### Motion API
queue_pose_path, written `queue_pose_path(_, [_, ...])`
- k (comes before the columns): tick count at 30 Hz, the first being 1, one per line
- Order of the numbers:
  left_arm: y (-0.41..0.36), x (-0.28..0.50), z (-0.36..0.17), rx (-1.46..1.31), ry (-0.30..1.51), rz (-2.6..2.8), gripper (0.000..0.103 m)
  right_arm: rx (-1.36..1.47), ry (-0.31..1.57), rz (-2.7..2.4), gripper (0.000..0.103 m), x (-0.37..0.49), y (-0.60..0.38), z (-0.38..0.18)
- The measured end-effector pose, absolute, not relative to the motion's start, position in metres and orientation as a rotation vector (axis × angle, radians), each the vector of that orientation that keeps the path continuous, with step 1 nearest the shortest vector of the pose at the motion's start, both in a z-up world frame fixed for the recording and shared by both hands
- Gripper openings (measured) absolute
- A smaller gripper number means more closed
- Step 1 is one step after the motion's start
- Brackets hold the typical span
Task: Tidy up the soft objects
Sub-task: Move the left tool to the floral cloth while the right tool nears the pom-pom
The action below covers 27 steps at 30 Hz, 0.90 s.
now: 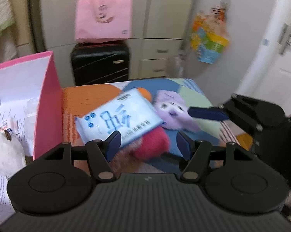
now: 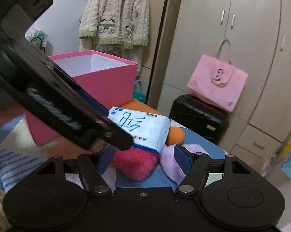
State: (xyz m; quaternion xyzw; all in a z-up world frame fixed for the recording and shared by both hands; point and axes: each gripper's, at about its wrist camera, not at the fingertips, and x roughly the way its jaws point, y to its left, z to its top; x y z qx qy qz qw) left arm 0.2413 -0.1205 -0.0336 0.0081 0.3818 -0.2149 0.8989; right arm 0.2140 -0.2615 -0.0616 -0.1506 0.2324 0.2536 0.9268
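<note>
The tissue pack [image 1: 119, 117], pale blue with blue lettering, lies tilted at the centre of the colourful table [image 1: 201, 104], resting on top of a pink fuzzy toy [image 1: 151, 145]. An orange ball [image 2: 176, 135] sits touching the pack's far corner, at about 2 o'clock from it in the right wrist view. A lilac plush [image 1: 174, 110] lies just beside the pack at its 3 o'clock. The left gripper [image 1: 148, 145] hangs over the pink toy with its jaws spread wide and nothing between them; its left finger overlaps the pack's near edge. The right gripper [image 2: 143, 159] is likewise spread apart, with the pink toy lying in the gap and its right finger against the lilac plush. At 10 o'clock stands the open pink box [image 2: 106, 81].
</note>
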Motion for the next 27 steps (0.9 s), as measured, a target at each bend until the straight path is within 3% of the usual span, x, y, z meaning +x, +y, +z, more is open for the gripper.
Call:
queue_pose_path(14, [-0.113, 0.261, -0.056, -0.155, 0.771, -0.256, 0.066, -0.183, 0.553, 0.615, 0.075, 0.271, -0.255, -0.083])
queue_pose_path(27, [-0.111, 0.265, -0.070, -0.204, 0.735, -0.145, 0.078, -0.139, 0.553, 0.620, 0.076, 0.278, -0.263, -0.088])
